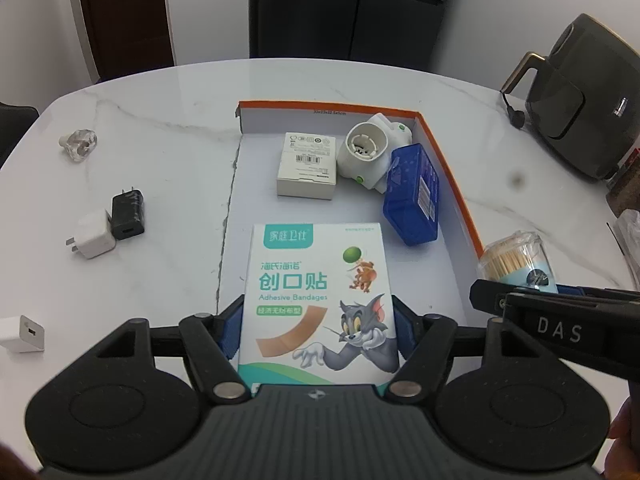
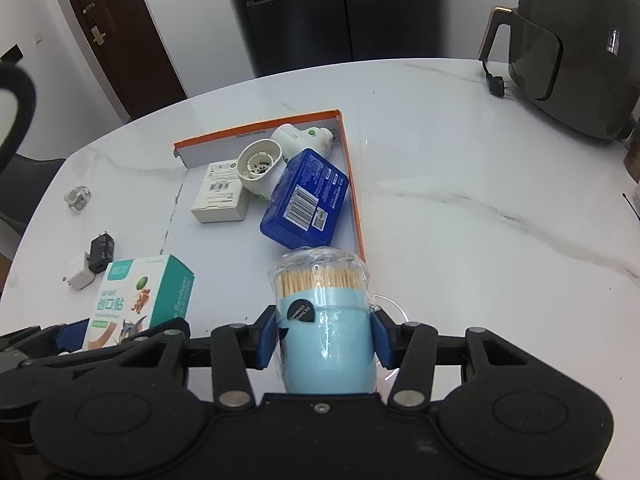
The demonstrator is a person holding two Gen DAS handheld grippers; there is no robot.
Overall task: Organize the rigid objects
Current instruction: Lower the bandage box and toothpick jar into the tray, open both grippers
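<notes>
My left gripper (image 1: 318,332) is shut on a white and teal adhesive bandage box (image 1: 320,300), held over the near end of the orange-edged tray (image 1: 448,148). That box (image 2: 140,300) and the left gripper's fingers (image 2: 68,334) show low left in the right wrist view. My right gripper (image 2: 324,340) is shut on a light blue toothpick jar (image 2: 324,320) with a clear top, near the tray's (image 2: 352,184) near right corner. The jar (image 1: 520,264) appears at the right in the left wrist view. In the tray lie a white box (image 1: 308,166), a white plastic device (image 1: 368,152) and a blue box (image 1: 414,194).
On the marble table (image 1: 160,140) left of the tray lie a black charger (image 1: 128,214), a white charger (image 1: 94,234), another white charger (image 1: 24,334) and a clear glass knob (image 1: 80,144). A dark air fryer (image 2: 580,56) stands at the back right.
</notes>
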